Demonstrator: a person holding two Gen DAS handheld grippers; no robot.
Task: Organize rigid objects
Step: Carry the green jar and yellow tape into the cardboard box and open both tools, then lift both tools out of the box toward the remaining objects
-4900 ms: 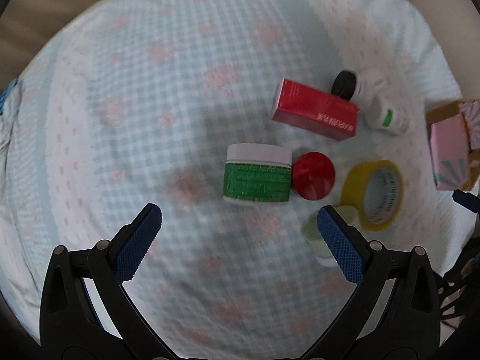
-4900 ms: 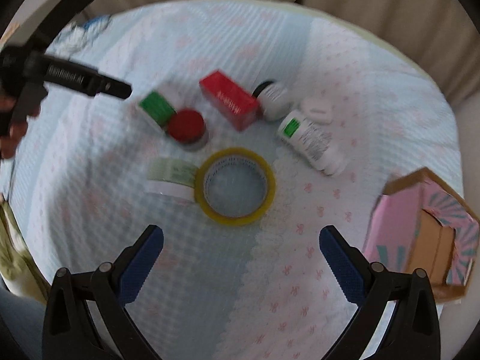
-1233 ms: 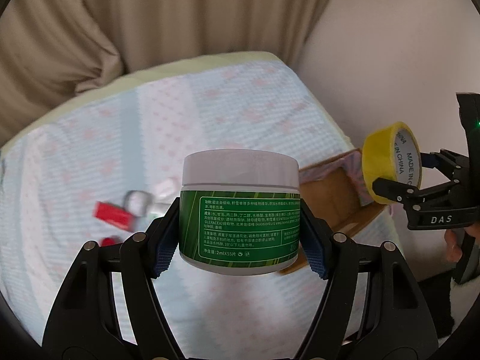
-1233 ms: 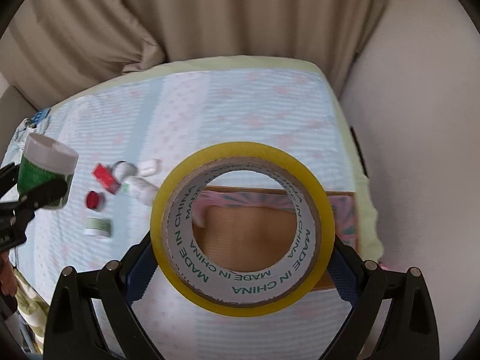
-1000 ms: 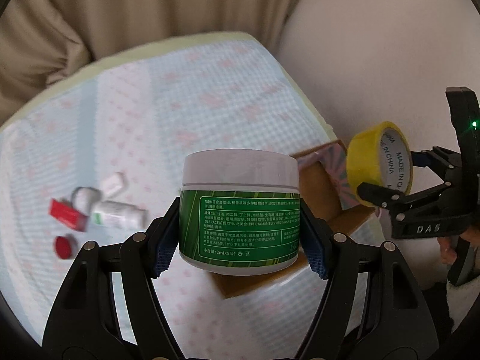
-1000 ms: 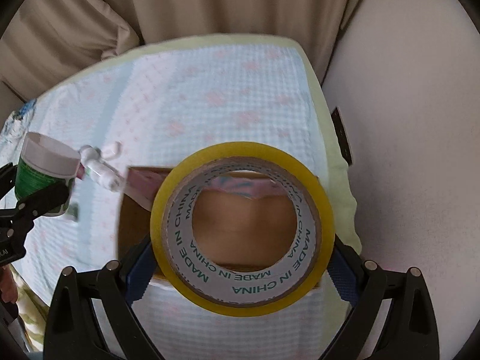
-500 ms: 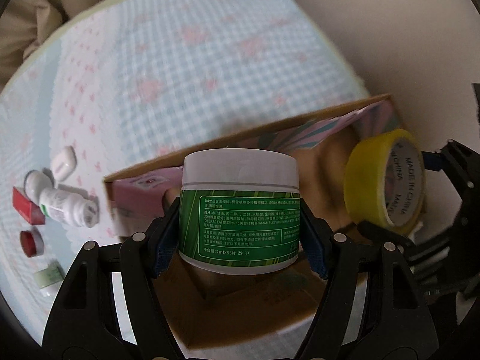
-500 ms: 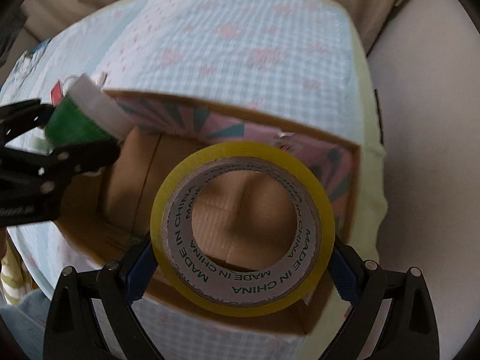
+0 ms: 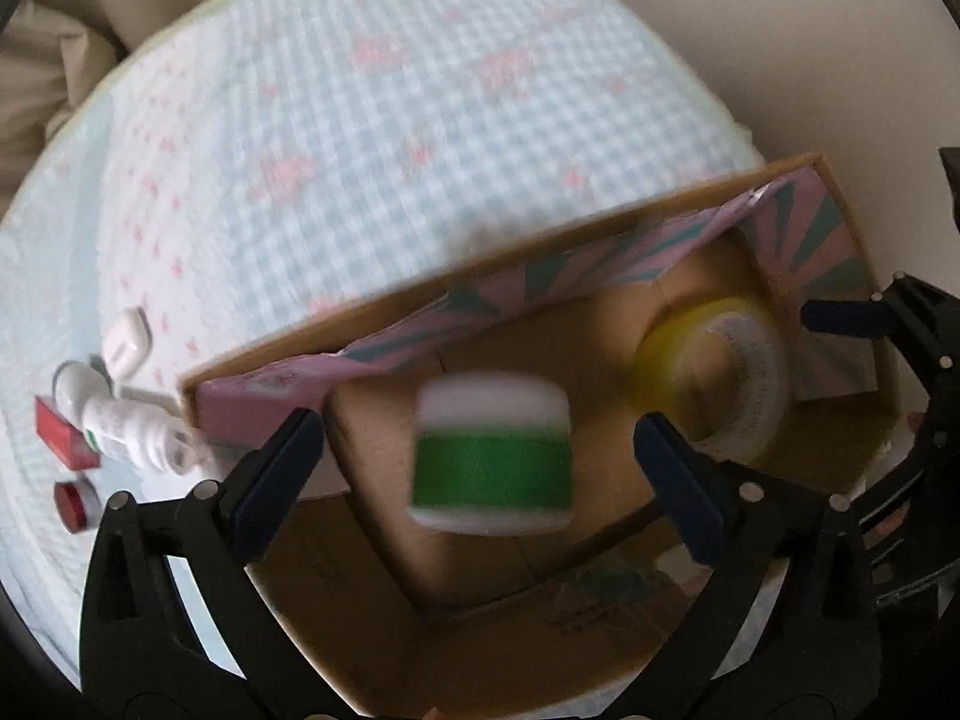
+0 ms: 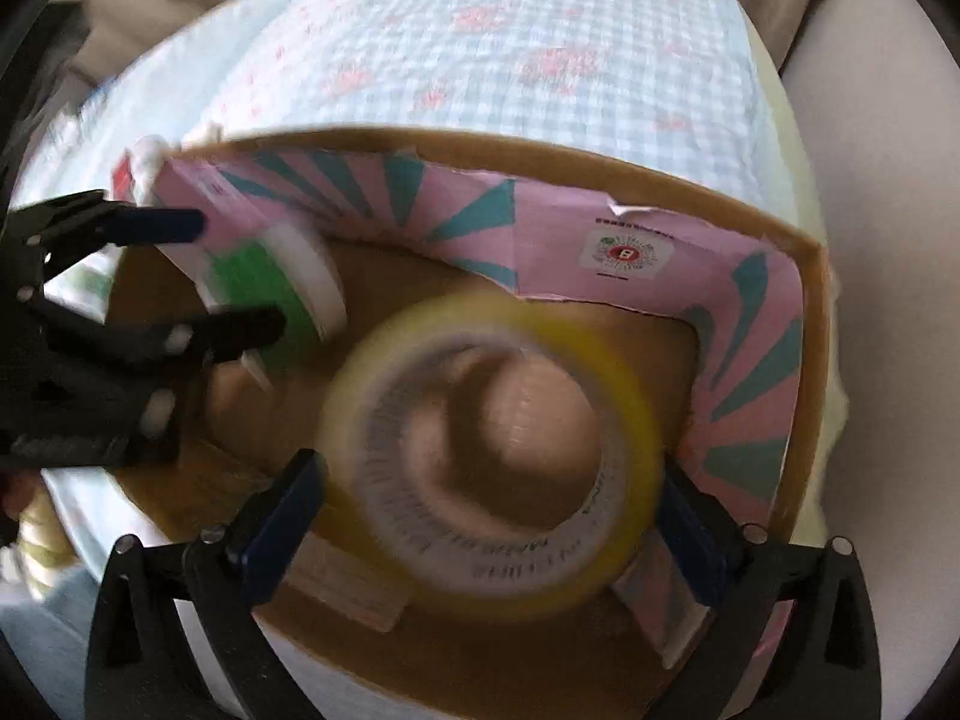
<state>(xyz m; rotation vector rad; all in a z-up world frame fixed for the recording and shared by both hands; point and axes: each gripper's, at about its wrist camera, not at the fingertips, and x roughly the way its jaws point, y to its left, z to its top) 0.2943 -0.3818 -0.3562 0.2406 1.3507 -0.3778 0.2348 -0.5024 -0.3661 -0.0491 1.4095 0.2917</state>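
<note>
1. Soft quilted cloth [image 9: 420, 120], pale blue gingham with pink flower prints, covers a bed; beige curtain folds hang behind it.
2. On the cloth sits an open cardboard box [image 9: 600, 240], plain brown inside, its turned-in flaps printed with pink and teal rays.
3. Left gripper [image 9: 480, 456] points down into the box. Its jaws have just been opening and stand wide; a round green jar [image 9: 491, 461] with a white lid is between them, motion-blurred, touching neither blue ribbed pad.
4. Right gripper [image 10: 489, 513] also points down into the box, jaws just opened wide. A yellow tape roll [image 10: 492, 456], a blurred ring with a printed white core, lies between the pads; contact cannot be told.
5. Outside the box, at its left end, lie a white bottle [image 9: 129, 426], a red carton [image 9: 57, 432], a small red-capped jar [image 9: 75, 501] and a white pill-shaped case [image 9: 125, 343].
</note>
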